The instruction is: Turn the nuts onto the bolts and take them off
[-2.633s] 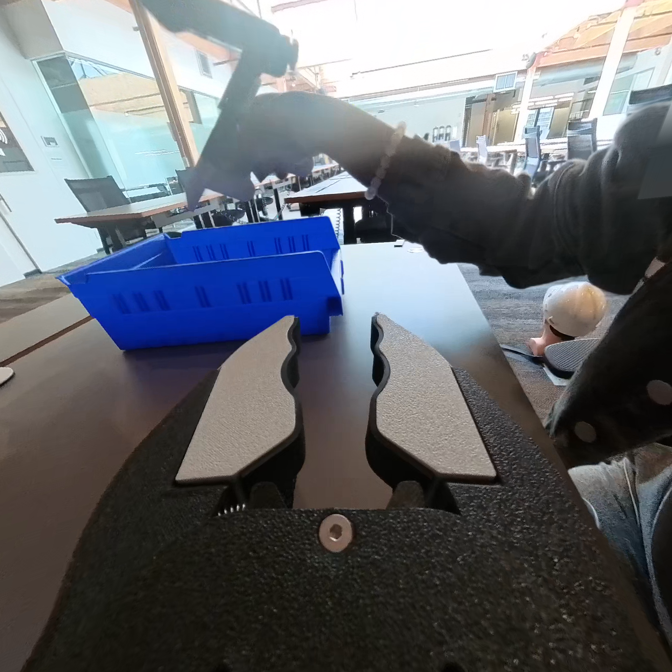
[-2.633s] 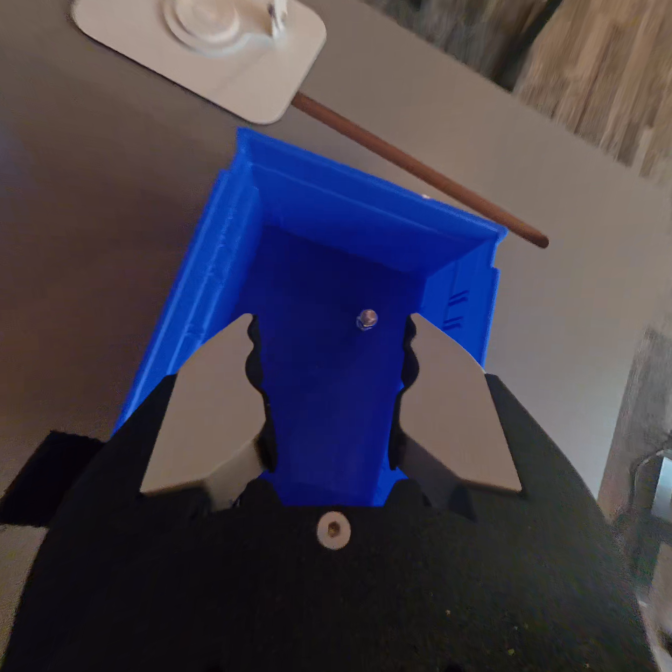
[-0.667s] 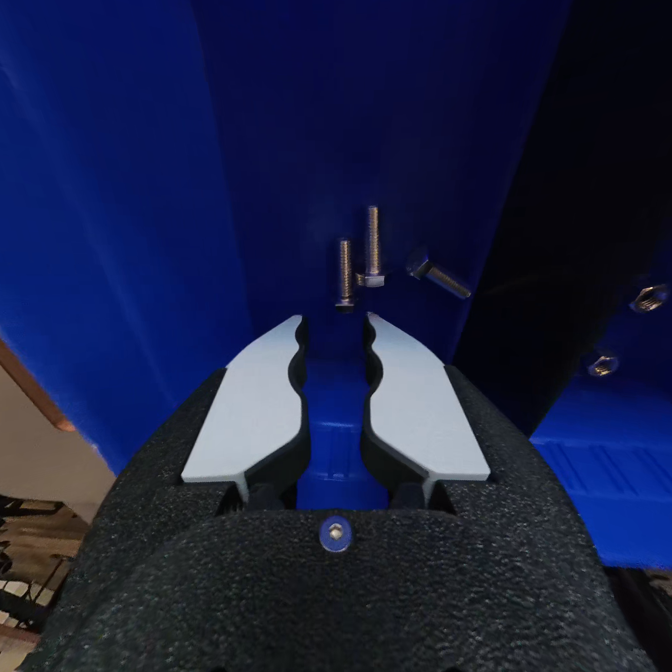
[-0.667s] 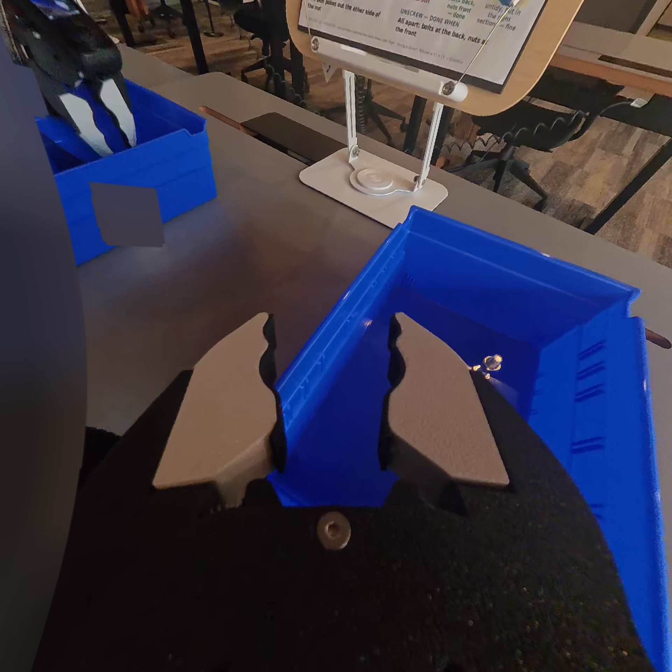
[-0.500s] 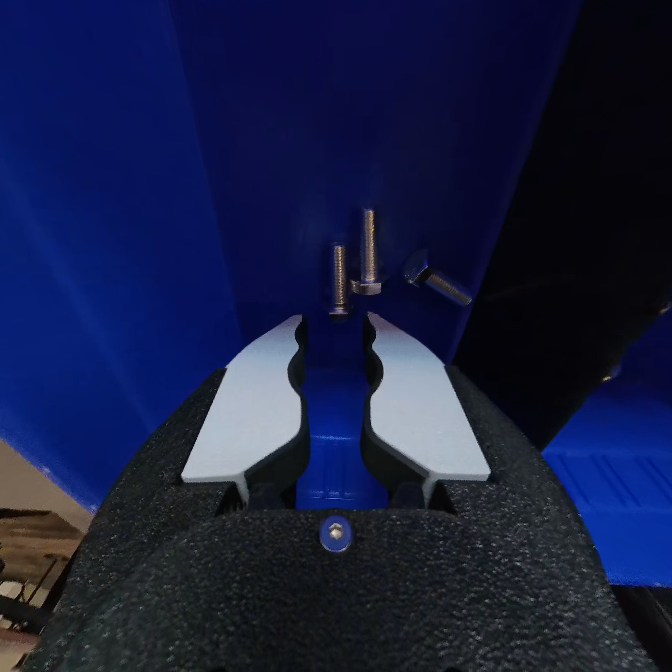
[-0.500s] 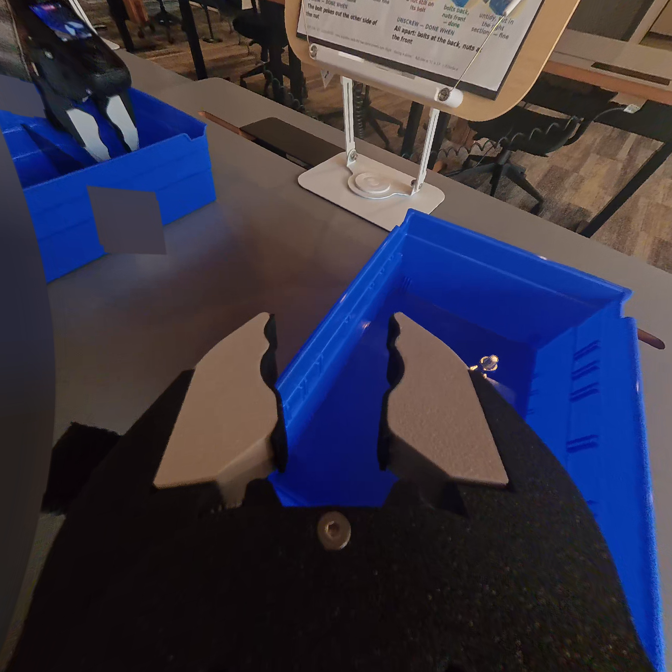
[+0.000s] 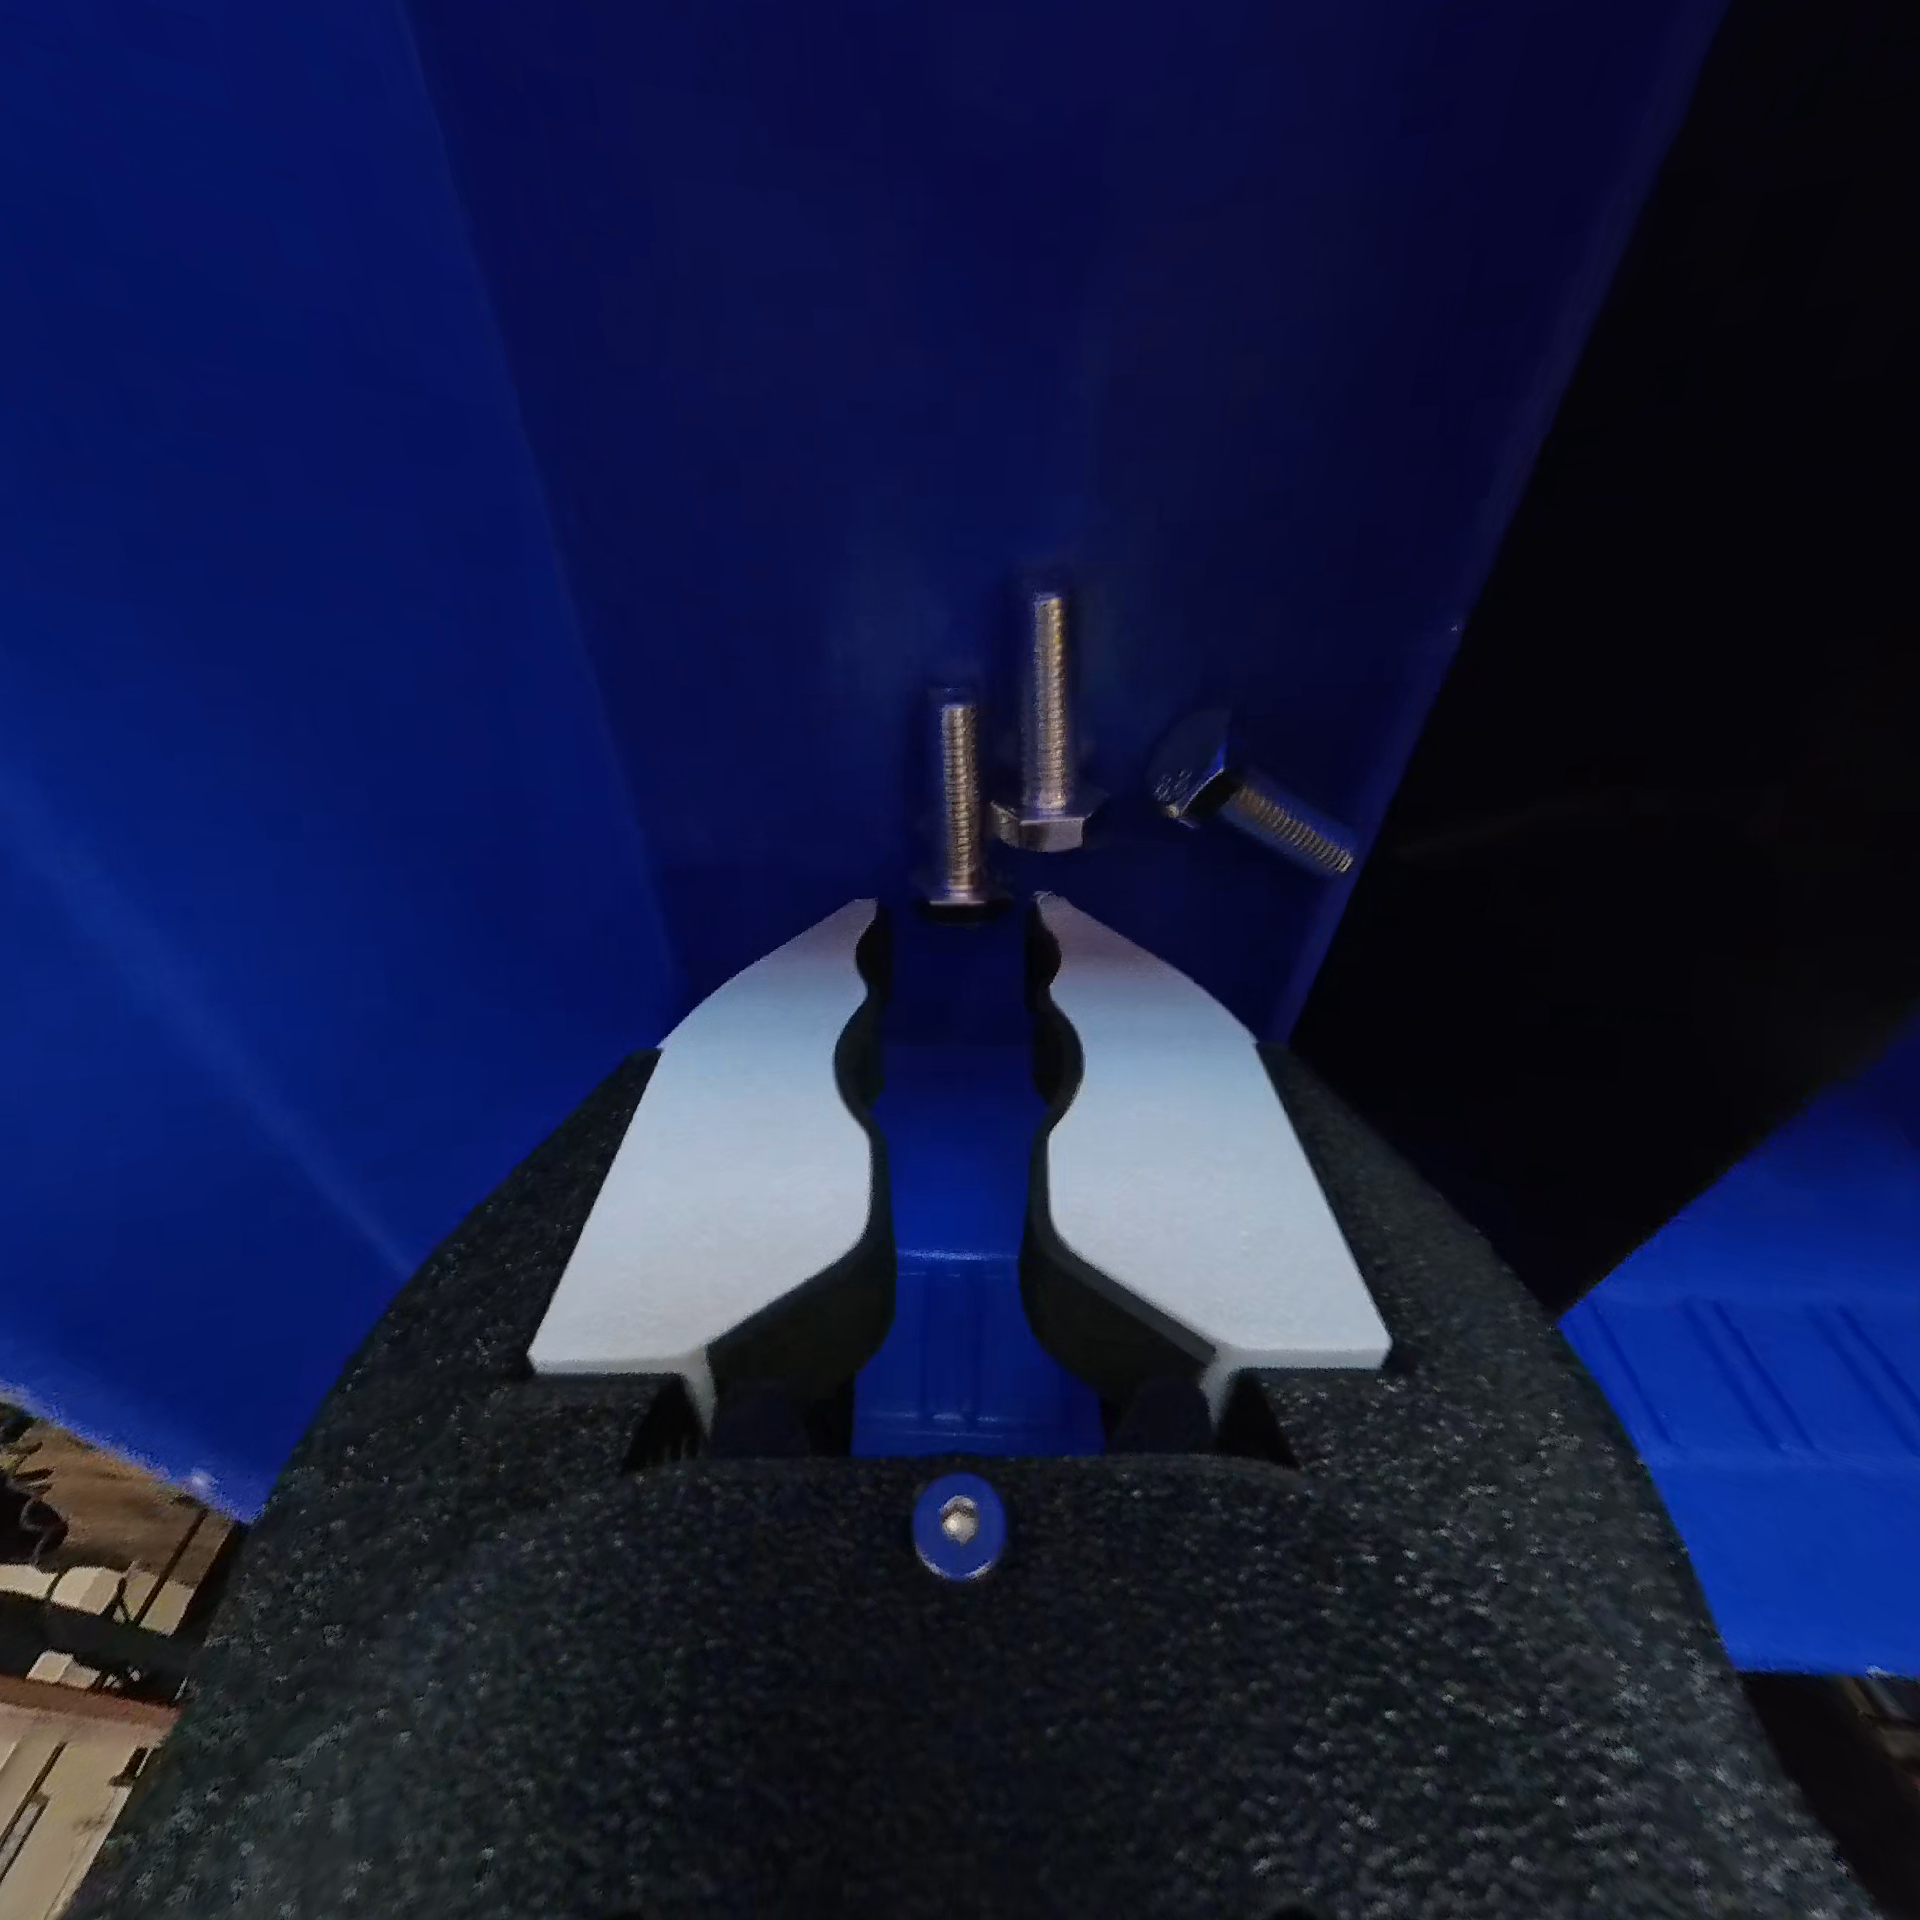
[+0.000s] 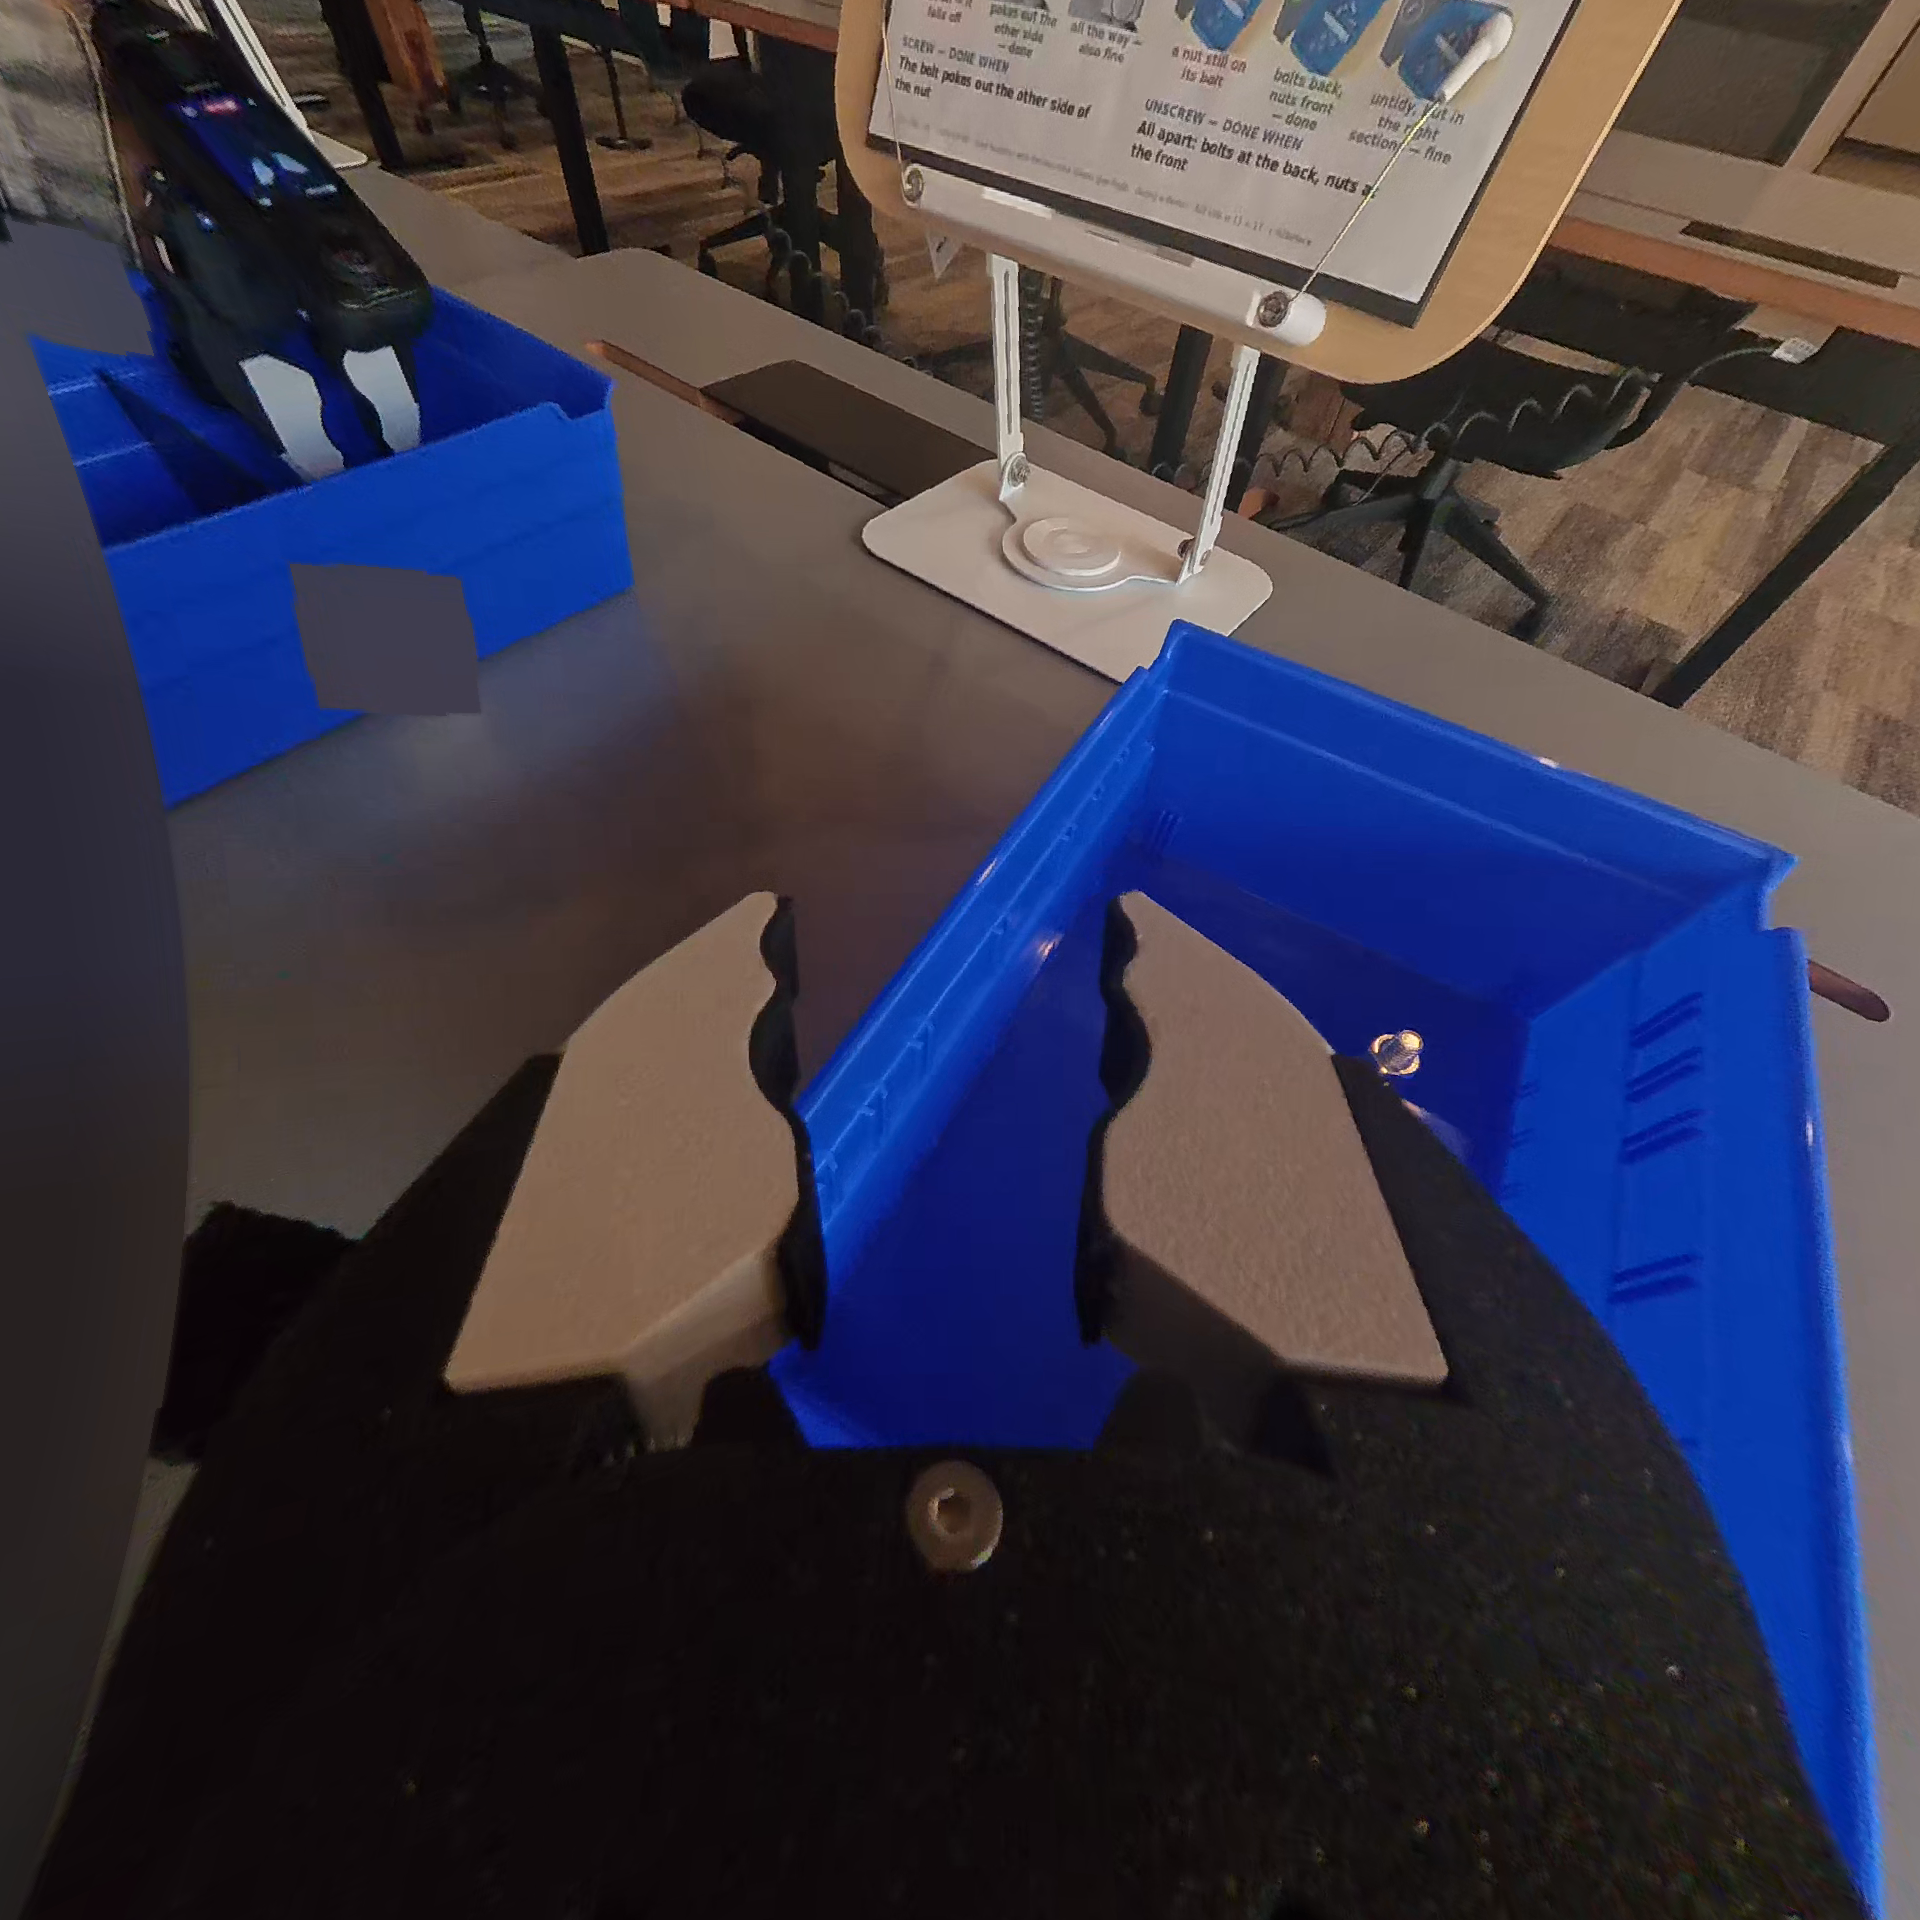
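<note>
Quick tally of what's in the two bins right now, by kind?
Bolts: 3, first, second, third, in the far blue bin
Small metal fastener: 1, in the near blue bin, kind unclear
Total: 4

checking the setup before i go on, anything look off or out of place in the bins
Nothing stands out. Three bolts lie loose on the floor of the left bin, ahead of the open left gripper. The right bin holds one small metal piece; the open right gripper straddles its wall.

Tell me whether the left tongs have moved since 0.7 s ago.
Yes. The left tongs have crept forward along the blue bin floor; their tips now reach the nearest bolt.
</note>
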A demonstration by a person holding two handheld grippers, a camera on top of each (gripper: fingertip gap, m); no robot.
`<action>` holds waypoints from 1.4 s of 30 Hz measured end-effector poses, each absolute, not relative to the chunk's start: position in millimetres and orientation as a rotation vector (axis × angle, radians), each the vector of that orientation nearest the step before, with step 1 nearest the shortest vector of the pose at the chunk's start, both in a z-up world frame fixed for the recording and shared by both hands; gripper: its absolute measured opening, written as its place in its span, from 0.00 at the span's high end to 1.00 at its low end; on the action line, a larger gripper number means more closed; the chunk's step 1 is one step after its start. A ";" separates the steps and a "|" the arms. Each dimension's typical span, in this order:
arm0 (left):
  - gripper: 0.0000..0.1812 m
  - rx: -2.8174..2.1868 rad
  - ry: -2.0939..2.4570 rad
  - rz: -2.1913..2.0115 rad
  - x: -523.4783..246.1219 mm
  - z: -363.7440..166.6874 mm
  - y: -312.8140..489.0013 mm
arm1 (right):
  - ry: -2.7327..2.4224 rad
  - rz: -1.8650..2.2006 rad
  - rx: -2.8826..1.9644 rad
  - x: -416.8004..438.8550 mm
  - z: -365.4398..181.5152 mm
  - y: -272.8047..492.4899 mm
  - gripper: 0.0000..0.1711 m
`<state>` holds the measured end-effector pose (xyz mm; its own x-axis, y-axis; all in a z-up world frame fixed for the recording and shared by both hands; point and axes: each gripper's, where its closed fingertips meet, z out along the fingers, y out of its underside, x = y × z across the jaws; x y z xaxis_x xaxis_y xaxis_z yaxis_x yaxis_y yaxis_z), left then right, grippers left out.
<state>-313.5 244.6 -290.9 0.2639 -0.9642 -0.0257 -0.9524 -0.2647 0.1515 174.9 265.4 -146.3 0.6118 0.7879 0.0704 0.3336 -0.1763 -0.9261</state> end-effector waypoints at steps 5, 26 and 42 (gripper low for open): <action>0.85 2.398 -1.805 -0.177 -315.1 -295.4 245.2 | -0.926 0.525 -1.761 174.4 -146.4 264.1 0.68; 0.89 3.137 -1.850 0.152 -259.1 -206.9 268.0 | -0.947 0.612 -1.718 166.4 -141.7 257.8 0.70; 0.89 4.226 -1.367 0.890 -201.4 -71.0 124.9 | -1.586 0.934 -1.446 47.0 -128.7 162.7 0.70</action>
